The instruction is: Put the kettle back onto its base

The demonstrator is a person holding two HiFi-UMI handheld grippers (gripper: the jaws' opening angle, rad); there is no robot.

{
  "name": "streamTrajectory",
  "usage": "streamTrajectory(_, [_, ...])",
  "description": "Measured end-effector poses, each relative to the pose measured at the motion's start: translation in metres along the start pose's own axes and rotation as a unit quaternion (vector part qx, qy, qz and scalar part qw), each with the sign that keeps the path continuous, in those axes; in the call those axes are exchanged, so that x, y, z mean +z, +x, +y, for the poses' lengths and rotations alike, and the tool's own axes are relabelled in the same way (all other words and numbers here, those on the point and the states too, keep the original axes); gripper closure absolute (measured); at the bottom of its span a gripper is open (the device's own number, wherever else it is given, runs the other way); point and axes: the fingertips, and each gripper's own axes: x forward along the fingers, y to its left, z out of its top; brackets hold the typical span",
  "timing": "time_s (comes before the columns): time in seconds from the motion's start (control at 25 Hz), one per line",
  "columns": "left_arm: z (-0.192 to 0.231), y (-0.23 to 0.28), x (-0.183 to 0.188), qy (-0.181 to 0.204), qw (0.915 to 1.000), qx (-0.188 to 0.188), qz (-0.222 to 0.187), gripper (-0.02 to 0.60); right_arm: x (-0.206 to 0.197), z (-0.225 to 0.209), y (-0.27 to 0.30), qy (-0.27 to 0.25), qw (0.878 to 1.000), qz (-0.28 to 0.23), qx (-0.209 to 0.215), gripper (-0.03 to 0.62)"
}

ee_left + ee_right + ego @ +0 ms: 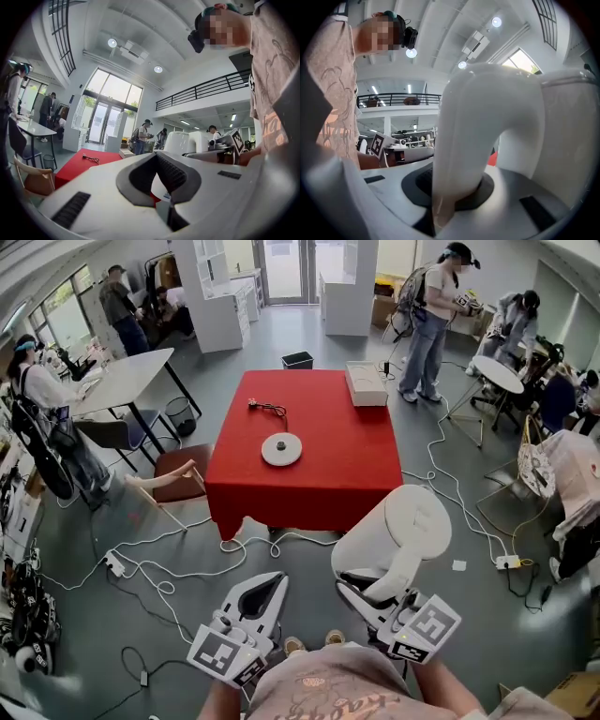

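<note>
While the person stands off the near side of the red table (330, 457), the right tool (366, 589) is clenched on the handle (461, 154) of the white kettle (405, 524), which hangs in the air just off the table's near right corner. The round white base (281, 448) lies near the middle of the table, its cord (270, 409) trailing toward the far edge. A white box (366, 383) sits at the table's far right corner. The left tool (270, 585) is closed at its tips and grasps nothing.
</note>
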Motion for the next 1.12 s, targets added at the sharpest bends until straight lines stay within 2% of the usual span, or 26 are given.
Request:
streamTrajectory(0.84, [-0.005,0.030,-0.005,0.011,0.9988,0.046,-0.012,0.583,0.010,-0.040,-0.016,-0.001,0.999,0.002,0.040,0.536])
streamTrajectory(1.12, [0.013,0.052,-0.005,0.003,0.9993,0.037,-0.009,0.583,0.015,-0.059,-0.002,0.000,0.999,0.006,0.035,0.536])
